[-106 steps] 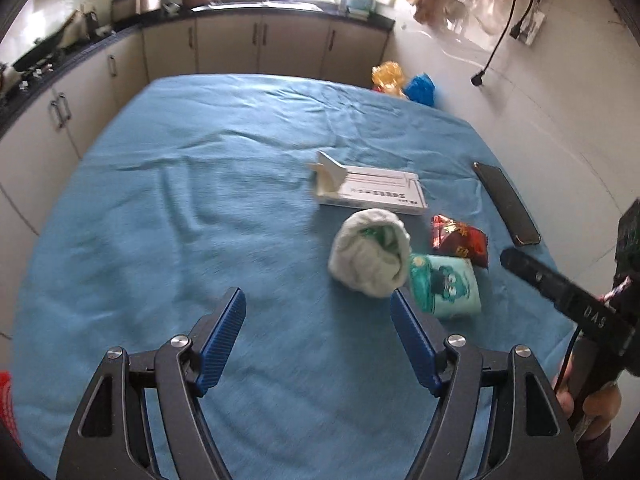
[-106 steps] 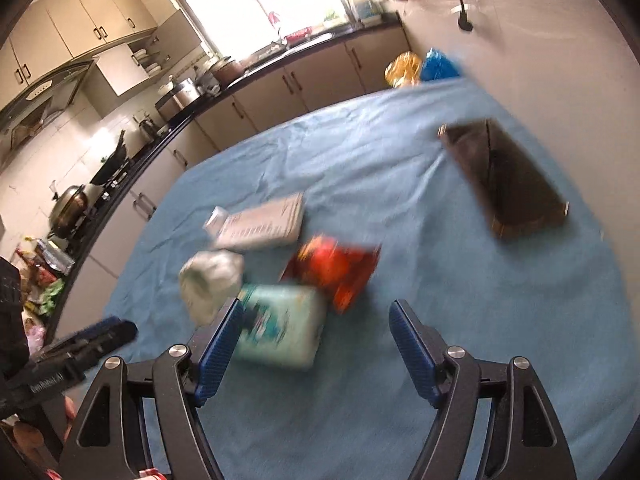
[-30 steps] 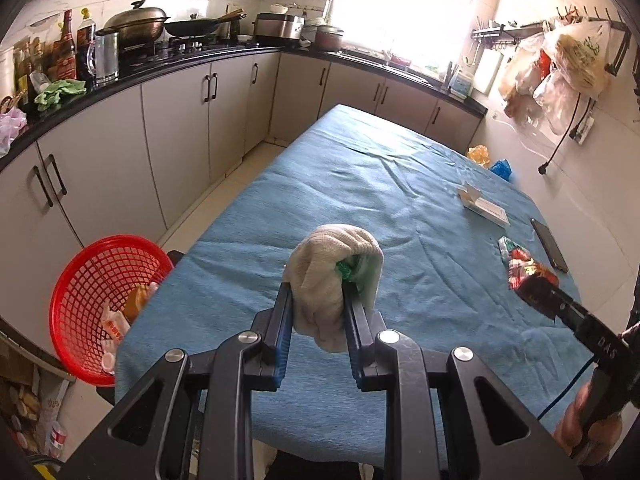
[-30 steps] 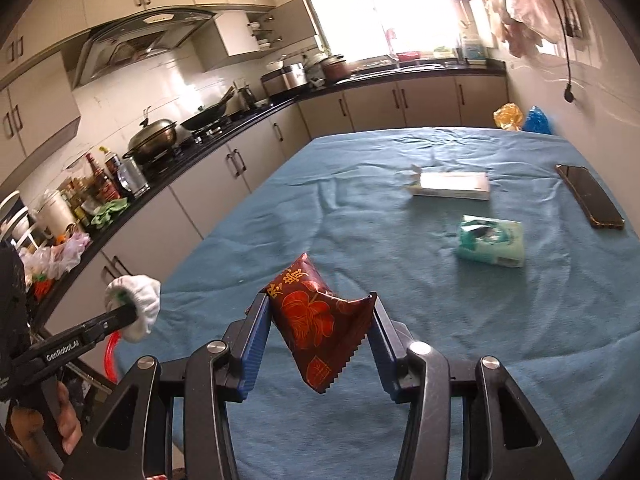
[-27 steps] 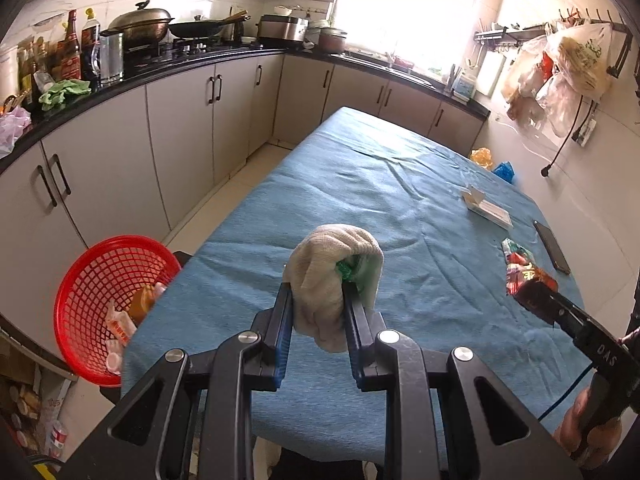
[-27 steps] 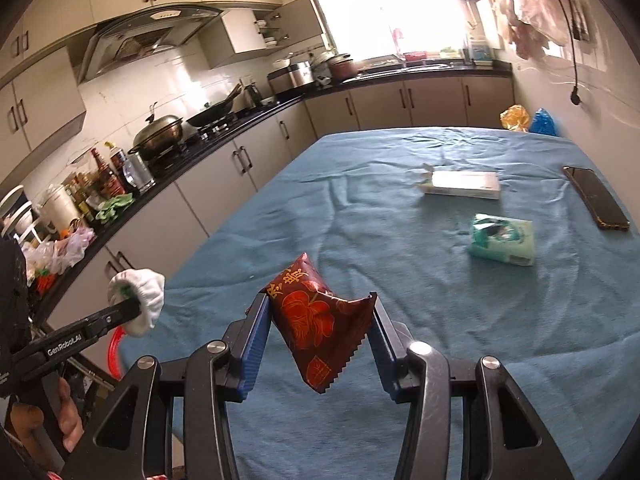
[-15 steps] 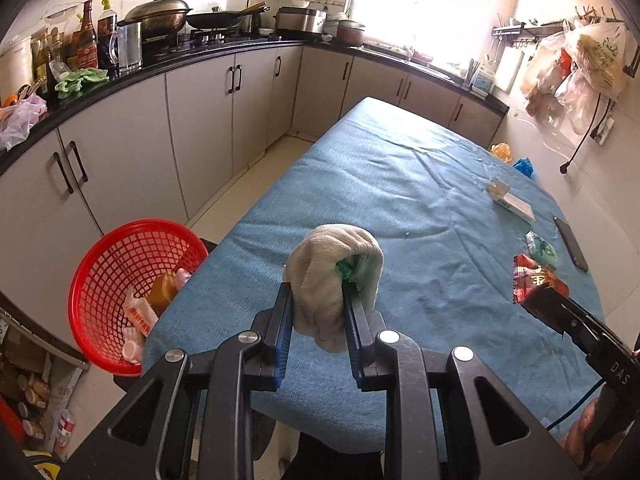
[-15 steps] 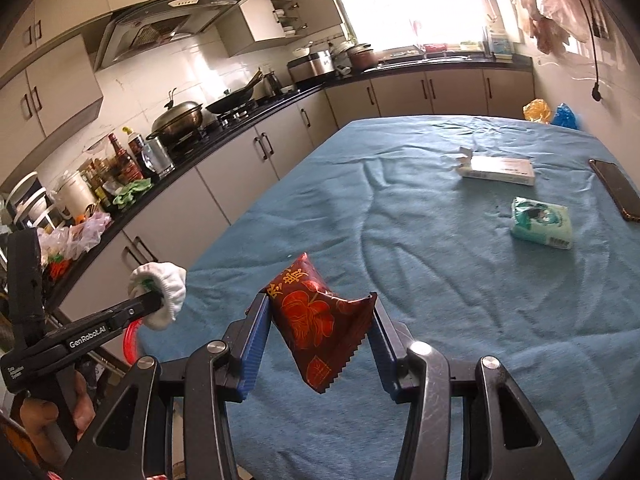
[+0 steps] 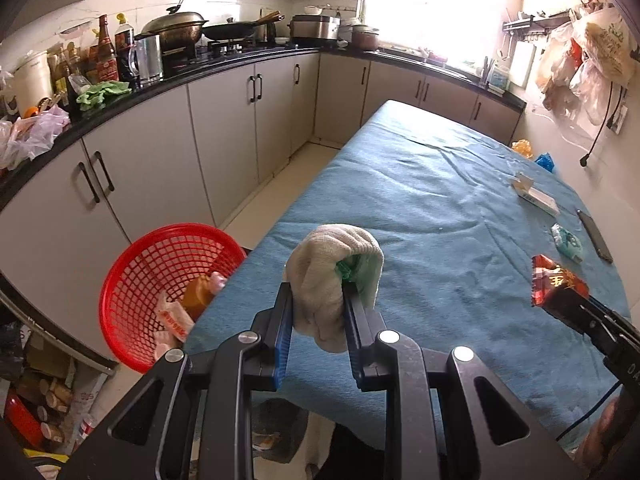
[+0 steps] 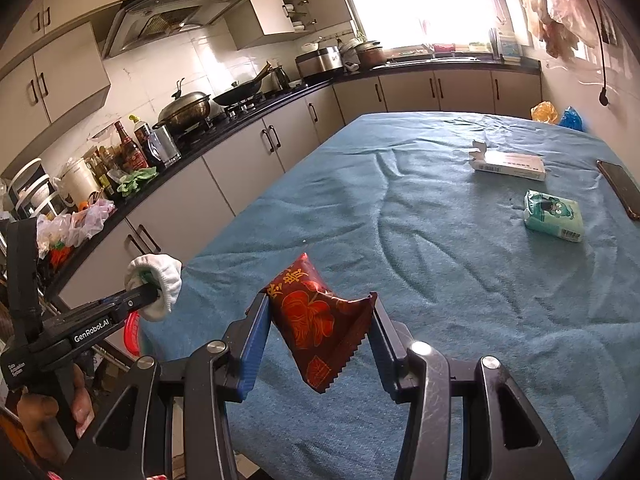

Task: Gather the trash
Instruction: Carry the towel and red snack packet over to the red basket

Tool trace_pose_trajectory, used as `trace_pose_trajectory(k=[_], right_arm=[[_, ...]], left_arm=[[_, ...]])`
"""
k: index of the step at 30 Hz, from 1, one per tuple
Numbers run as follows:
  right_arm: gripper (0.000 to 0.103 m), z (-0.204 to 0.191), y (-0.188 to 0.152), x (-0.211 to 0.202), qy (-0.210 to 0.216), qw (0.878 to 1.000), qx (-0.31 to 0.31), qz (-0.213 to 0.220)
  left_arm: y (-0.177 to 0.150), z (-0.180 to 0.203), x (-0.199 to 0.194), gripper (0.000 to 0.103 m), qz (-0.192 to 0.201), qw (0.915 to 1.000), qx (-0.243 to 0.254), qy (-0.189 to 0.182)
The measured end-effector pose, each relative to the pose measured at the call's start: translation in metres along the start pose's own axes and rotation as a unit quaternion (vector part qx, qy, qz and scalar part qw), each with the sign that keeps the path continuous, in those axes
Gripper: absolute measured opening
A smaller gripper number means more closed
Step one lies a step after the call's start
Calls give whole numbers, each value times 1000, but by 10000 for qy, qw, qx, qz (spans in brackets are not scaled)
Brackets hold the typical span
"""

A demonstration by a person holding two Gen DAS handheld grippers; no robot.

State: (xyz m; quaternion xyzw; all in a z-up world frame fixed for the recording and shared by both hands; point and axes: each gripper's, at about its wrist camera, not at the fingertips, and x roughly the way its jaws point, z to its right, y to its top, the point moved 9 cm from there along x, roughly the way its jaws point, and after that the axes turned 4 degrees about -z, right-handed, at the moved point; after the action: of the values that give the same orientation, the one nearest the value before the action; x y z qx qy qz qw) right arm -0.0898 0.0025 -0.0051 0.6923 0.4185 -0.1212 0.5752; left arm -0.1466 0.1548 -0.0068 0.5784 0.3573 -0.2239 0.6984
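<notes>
Clamping a balled-up white cloth [image 9: 326,276] with a bit of green plastic tucked in it, the left gripper [image 9: 317,296] has its blue pads drawn narrow against the bundle's sides, holding it in the air above the near edge of the blue-covered table [image 9: 420,200]. Below and to the left of that table edge, on the floor side by the grey cabinets [image 9: 168,160], stands a red mesh basket [image 9: 136,280] with some wrappers already inside. The right gripper [image 10: 318,320] holds a dark red snack packet [image 10: 316,320] between its pads at a middling width, the packet bowed and lifted clear of the table near the same near edge. From the right wrist view the left gripper and its cloth show off the table's left corner, a hand [image 10: 44,412] wrapped around its handle. Farther along the table lie a green tissue pack [image 10: 554,210], a flat white box [image 10: 510,164] beyond it, and a dark phone [image 10: 620,188] at the table's right edge. Orange and blue bags [image 10: 556,114] sit at the table's far corner.
</notes>
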Motion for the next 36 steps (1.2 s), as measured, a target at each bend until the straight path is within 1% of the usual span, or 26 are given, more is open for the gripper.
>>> trace_pose_trajectory(k=[6, 18, 36], right_arm=[[52, -9, -1, 3, 49, 10000, -56, -11], [52, -38, -7, 14, 195, 9994, -251, -107], [52, -70, -11, 27, 347, 9979, -495, -228]], left_arm=[[-3, -16, 0, 23, -17, 9999, -62, 139], [-7, -34, 1, 23, -13, 9996, -179, 205], [-13, -58, 0, 23, -20, 9989, -366, 277]])
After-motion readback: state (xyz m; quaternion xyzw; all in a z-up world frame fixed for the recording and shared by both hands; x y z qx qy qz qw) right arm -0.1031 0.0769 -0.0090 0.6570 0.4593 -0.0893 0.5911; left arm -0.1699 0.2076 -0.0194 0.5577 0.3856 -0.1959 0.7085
